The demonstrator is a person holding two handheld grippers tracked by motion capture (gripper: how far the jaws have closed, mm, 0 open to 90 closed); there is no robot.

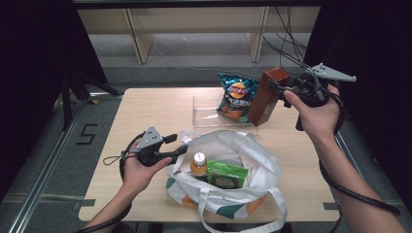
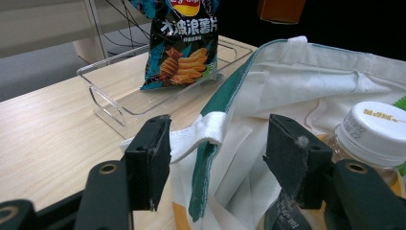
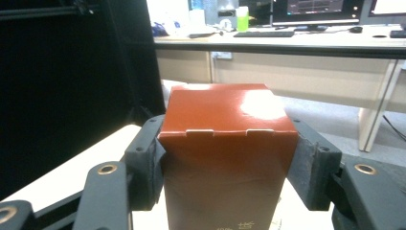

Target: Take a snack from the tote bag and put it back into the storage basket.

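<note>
At the lower centre of the high view, the white tote bag [image 1: 228,170] gapes, a bottle [image 1: 198,164] and green packet [image 1: 226,175] inside. The left gripper [image 1: 176,144], jaws wide, straddles its rim, likely to keep it open. Farther off, upper right, the right gripper [image 1: 278,89] clamps the brown box [image 1: 267,95] above the clear tray [image 1: 206,114], beside the chip bag [image 1: 237,95].

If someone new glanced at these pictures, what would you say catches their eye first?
Most striking is the brown box, clamped in the right claw and held above the table's far right part. In front of it, a white tote bag lies open near the table's front edge, with a white-capped bottle and a green packet inside. Behind it, a chips bag stands in a clear tray.
</note>
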